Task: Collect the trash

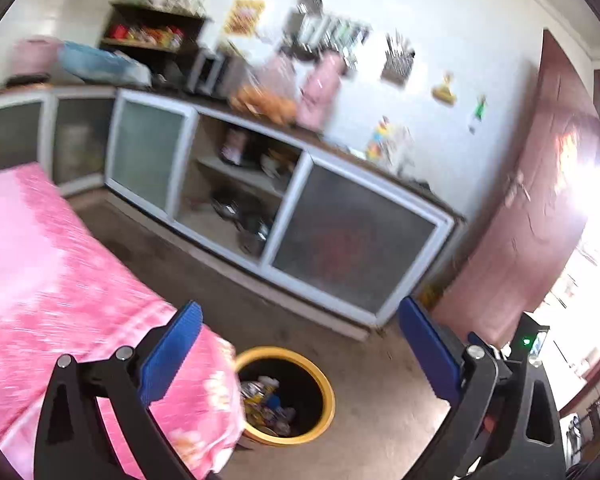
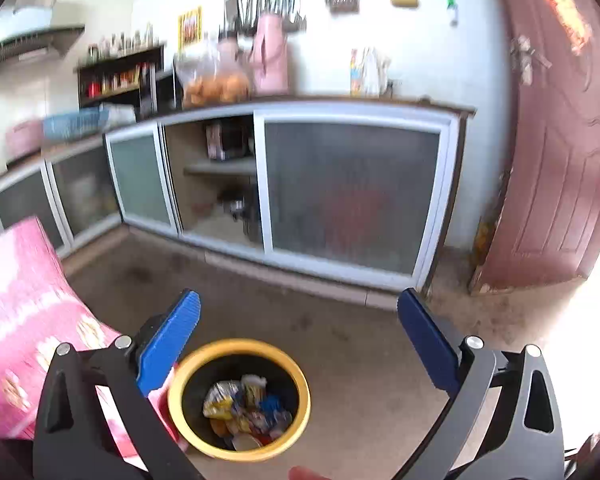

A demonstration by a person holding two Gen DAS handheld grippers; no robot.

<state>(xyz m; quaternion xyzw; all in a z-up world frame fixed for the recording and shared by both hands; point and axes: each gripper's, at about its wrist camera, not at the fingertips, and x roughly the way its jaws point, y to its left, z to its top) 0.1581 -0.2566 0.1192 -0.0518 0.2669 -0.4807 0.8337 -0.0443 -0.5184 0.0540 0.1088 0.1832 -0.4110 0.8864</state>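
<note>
Both grippers hover empty above a yellow-rimmed bin of trash.

Right gripper (image 2: pixel 299 334) and left gripper (image 1: pixel 300 344) have jaws spread wide, holding nothing. Wrappers (image 2: pixel 246 410) lie inside the bin (image 2: pixel 188 430), which stands on the floor just beside the pink-covered table (image 1: pixel 52 264), likely so trash drops straight in.

Pink tablecloth (image 1: pixel 60 272) hides part of the bin's rim (image 1: pixel 324 384).
</note>
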